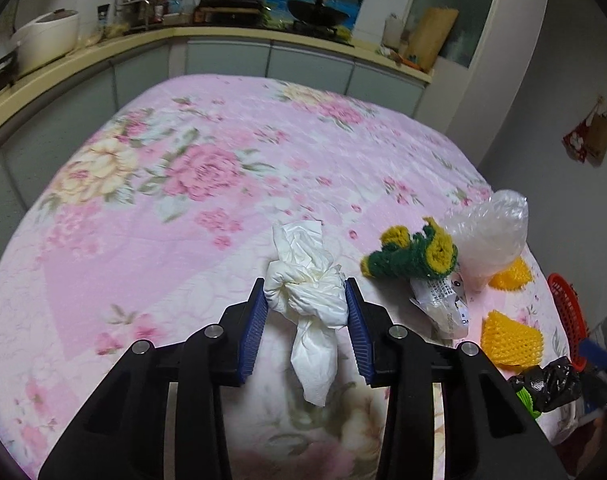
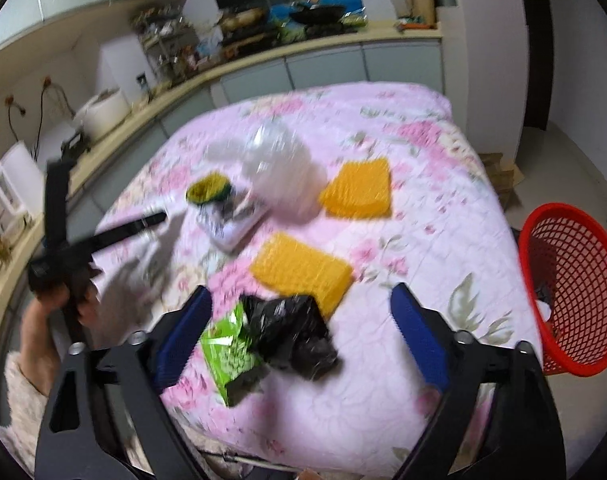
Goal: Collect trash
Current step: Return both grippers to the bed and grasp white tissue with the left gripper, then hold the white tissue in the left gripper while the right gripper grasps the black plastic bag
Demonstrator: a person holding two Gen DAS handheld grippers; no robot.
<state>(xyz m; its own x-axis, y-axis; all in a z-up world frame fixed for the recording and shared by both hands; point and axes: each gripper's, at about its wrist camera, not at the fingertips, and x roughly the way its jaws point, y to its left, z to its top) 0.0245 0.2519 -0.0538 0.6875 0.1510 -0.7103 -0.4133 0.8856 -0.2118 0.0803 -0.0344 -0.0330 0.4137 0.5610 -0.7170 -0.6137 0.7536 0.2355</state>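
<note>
The left gripper (image 1: 307,308) is closed on a crumpled white tissue (image 1: 309,292); both blue pads (image 1: 255,332) press its sides, and a loose tail of the tissue hangs down between the fingers, above the pink floral quilt (image 1: 183,208) that covers the table. Just to the right of the held tissue lies a green and yellow scrubber (image 1: 411,254), and it touches a printed white wrapper (image 1: 443,304) and a clear plastic bag (image 1: 491,236) behind it. Two yellow foam nets (image 1: 511,340) lie further right, near the edge of the quilt.

The right gripper (image 2: 301,316) is wide open and holds nothing. Its fingers stand on both sides of a crumpled black plastic bag (image 2: 295,332), which lies partly on a green snack packet (image 2: 229,354); whether the pads touch them I cannot tell, because this view is blurred. One yellow foam net (image 2: 303,272) lies directly behind the black bag and touches it, the other is further back beside the clear bag.

A red mesh basket (image 2: 571,292) stands off the right edge of the table, lower than the quilt. Behind the table runs a kitchen counter (image 1: 239,34) with a rice cooker (image 1: 47,36) and pans.
</note>
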